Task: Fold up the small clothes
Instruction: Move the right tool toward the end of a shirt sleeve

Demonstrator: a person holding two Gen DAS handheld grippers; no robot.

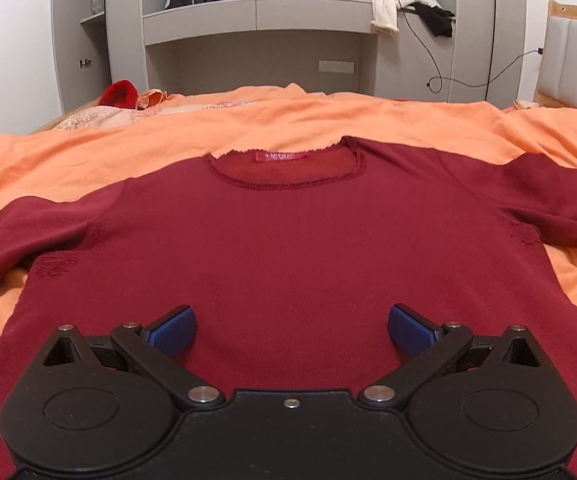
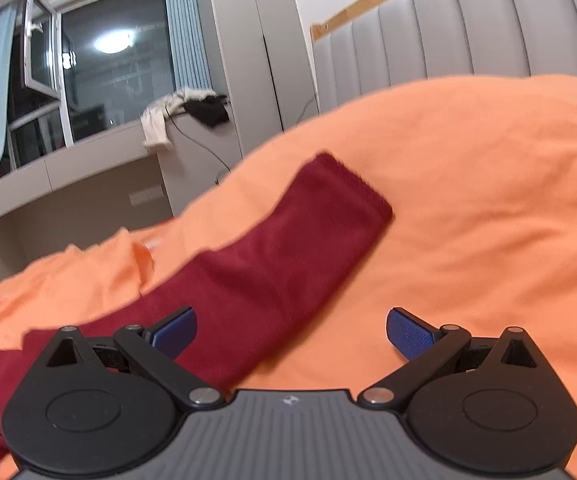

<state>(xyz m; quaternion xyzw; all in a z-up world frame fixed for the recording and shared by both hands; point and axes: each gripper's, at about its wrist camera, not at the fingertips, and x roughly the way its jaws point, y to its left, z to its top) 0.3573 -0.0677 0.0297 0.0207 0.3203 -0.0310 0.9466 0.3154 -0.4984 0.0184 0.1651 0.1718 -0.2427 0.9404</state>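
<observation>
A dark red long-sleeved sweater (image 1: 288,248) lies flat, front up, on an orange bedsheet (image 1: 248,120), its neckline and pink label (image 1: 282,156) at the far end and both sleeves spread sideways. My left gripper (image 1: 291,330) hovers open over the sweater's lower body, blue pads wide apart, holding nothing. In the right wrist view one sleeve (image 2: 288,252) stretches away across the sheet to its cuff (image 2: 348,184). My right gripper (image 2: 291,330) is open over the near part of that sleeve, its left pad above the cloth and its right pad above bare sheet.
A red item (image 1: 119,94) and peach cloth lie at the bed's far left. Grey built-in shelving and a window ledge with draped clothes (image 1: 408,8) stand behind the bed. A padded grey headboard (image 2: 468,24) rises at the right. A black cable (image 1: 436,64) hangs down the wall.
</observation>
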